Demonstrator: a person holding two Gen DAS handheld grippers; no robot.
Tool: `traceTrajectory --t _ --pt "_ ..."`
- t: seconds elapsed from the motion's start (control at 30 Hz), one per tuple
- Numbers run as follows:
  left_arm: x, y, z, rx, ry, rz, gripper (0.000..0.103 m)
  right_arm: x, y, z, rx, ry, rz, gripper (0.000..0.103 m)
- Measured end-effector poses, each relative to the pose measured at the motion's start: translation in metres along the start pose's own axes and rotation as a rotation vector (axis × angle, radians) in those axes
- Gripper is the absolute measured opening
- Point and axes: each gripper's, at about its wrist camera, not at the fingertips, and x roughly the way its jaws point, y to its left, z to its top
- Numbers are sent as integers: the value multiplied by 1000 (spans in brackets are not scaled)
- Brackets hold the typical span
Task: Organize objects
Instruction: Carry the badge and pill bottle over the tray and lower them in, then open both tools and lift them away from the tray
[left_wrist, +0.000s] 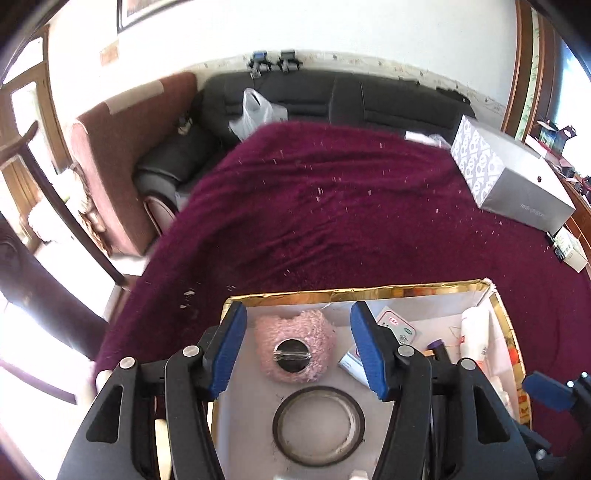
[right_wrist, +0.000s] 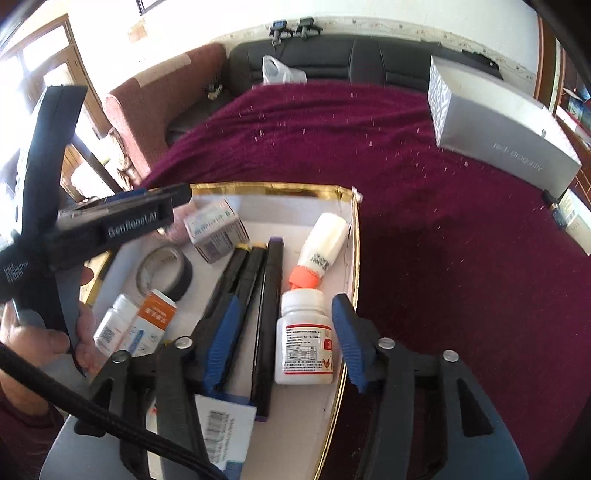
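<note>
A white box with a gold rim (left_wrist: 369, 293) (right_wrist: 266, 188) lies on a maroon cloth. My left gripper (left_wrist: 298, 308) is open over it, its blue pads on either side of a pink fluffy thing with a round black disc (left_wrist: 295, 343), not pressing it. A tape roll (left_wrist: 319, 424) (right_wrist: 166, 271) lies just nearer. My right gripper (right_wrist: 286, 298) is open astride a white pill bottle (right_wrist: 304, 339) lying by the box's right wall. Beside the bottle are black markers (right_wrist: 255, 280), a glue bottle with an orange cap (right_wrist: 325, 240) and a small medicine carton (right_wrist: 216, 229).
A long grey carton (left_wrist: 517, 173) (right_wrist: 498, 122) sits on the maroon cloth (left_wrist: 332, 206) at the far right. Beyond it are a black sofa (left_wrist: 369, 99) with a plastic bag (left_wrist: 255, 110) and a brown armchair (left_wrist: 122, 147). A hand (right_wrist: 44, 343) holds the left tool.
</note>
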Motion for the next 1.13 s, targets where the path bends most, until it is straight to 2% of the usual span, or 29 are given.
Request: traceTrajectory --t 0.1,0.2,0.27,0.4,0.53,0.73,0.93,1.13 --pt "-33 2 -5 -15 -82 41 56 -16 2 -2 1 -36 12 53" --pt "-74 6 -16 -53 -187 62 73 -34 5 -10 21 -70 44 57" --pt "-107 9 -28 -84 -270 59 78 -44 8 -16 24 -85 64 57" --pt "-154 14 -51 -127 -349 80 97 -60 16 -33 18 -105 86 64" --pt "-182 17 -79 -169 -355 104 100 -68 22 -55 28 -103 119 65" --pt "-198 28 -118 -236 -286 15 101 -79 35 -86 11 -101 146 65" --pt "-213 18 -140 -212 -281 130 101 -89 49 -110 -31 -104 142 66" --pt "-227 14 -148 -205 -301 229 101 -96 59 -120 -74 -111 125 66"
